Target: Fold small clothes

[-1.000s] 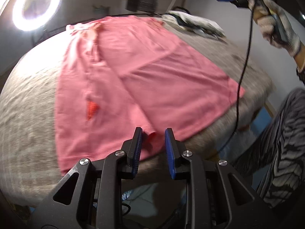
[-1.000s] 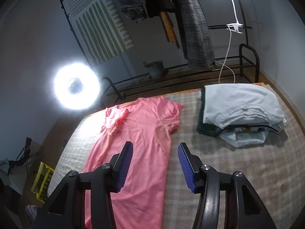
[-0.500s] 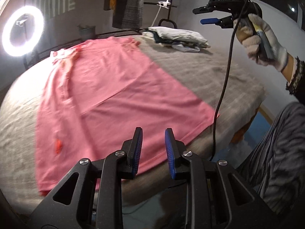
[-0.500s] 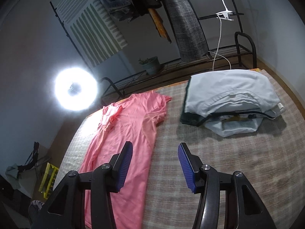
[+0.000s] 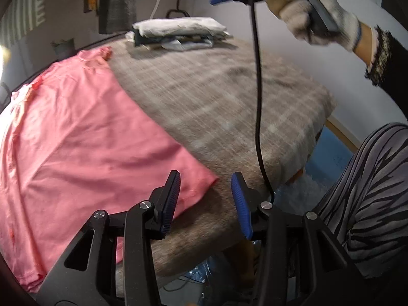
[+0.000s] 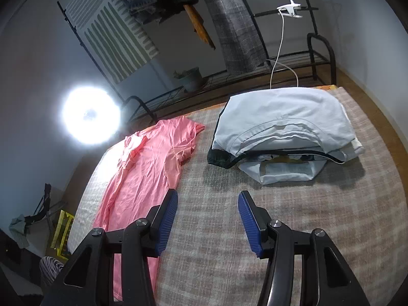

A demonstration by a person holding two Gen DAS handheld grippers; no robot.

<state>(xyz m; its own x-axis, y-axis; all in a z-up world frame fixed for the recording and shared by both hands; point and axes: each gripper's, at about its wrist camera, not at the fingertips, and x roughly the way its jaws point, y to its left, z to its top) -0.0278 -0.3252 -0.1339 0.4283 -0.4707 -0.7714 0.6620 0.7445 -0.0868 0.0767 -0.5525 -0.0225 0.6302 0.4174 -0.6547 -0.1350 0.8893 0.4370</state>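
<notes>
A pink dress (image 5: 84,132) lies spread flat on the grey woven table cover (image 5: 219,97); in the right wrist view the pink dress (image 6: 145,170) runs down the left side. My left gripper (image 5: 205,182) hovers over the dress's near right hem corner, its jaws opening, with nothing pressed between the pads. My right gripper (image 6: 207,200) hangs open above bare cover between the dress and a stack of folded clothes (image 6: 280,125). In the left wrist view a gloved hand (image 5: 306,7) holds the right gripper high at the top.
The folded stack (image 5: 178,33) sits at the far end of the table. A black cable (image 5: 257,102) hangs from the right gripper across the table. A ring light (image 6: 90,116), a clothes rack (image 6: 229,20) and a person's striped trousers (image 5: 369,191) border the table.
The left gripper slid right along the near hem to the dress's corner and its jaws widened. The right gripper drifted right, from over the dress to the bare cover nearer the stack.
</notes>
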